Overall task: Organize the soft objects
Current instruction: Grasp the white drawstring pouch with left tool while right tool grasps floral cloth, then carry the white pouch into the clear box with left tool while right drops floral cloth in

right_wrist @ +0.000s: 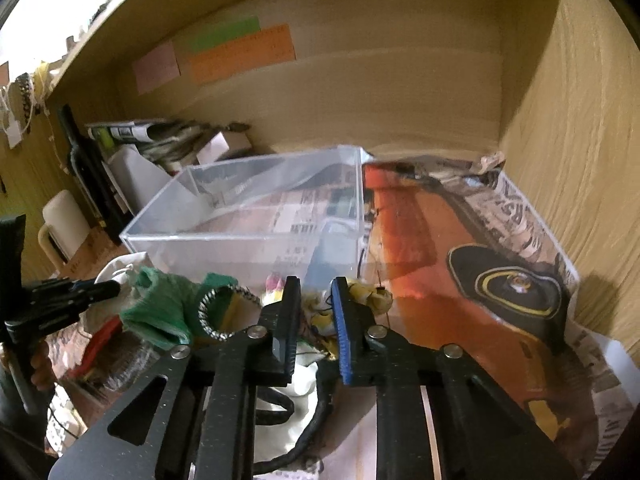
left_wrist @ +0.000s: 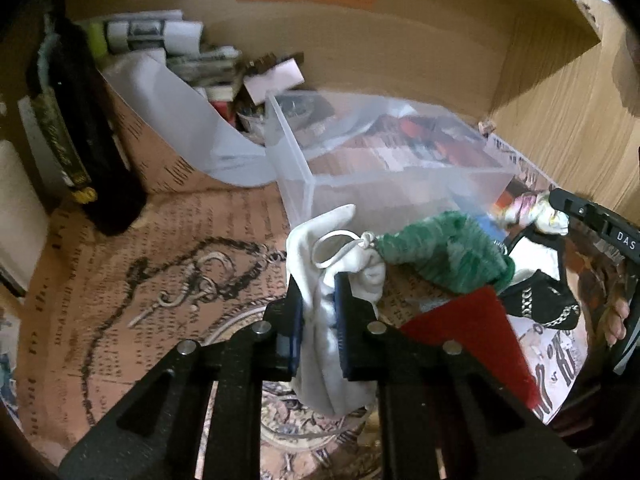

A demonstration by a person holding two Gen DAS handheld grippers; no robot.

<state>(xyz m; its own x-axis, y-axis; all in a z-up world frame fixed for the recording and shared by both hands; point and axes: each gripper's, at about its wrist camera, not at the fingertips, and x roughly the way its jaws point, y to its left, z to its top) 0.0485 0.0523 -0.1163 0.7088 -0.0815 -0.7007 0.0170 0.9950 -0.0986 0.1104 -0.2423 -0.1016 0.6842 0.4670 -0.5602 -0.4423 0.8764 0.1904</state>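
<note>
Inside a wooden alcove lined with printed newspaper sheets point(left_wrist: 132, 280), sitting near the back: a clear plastic bin point(right_wrist: 248, 236), seemingly holding none of the soft things yet. Gripping a white drawstring pouch point(left_wrist: 332, 280) firmly between the closed-in fingers of the left gripper point(left_wrist: 318, 320), lifted just in front of the bin's near wall. Lying close beside it: a green fuzzy cloth point(left_wrist: 444, 256), a red felt piece point(left_wrist: 472, 332) and a black chain-trimmed pouch point(left_wrist: 540, 300). Closing narrowly with the right gripper point(right_wrist: 314, 320) around a yellow-patterned fabric bundle point(right_wrist: 368, 294); whether actually pinching it, impossible telling. Judging the step: carrying the first items toward the bin. Calling next for raising the white pouch over the rim, then releasing without snagging the drawstring.
</note>
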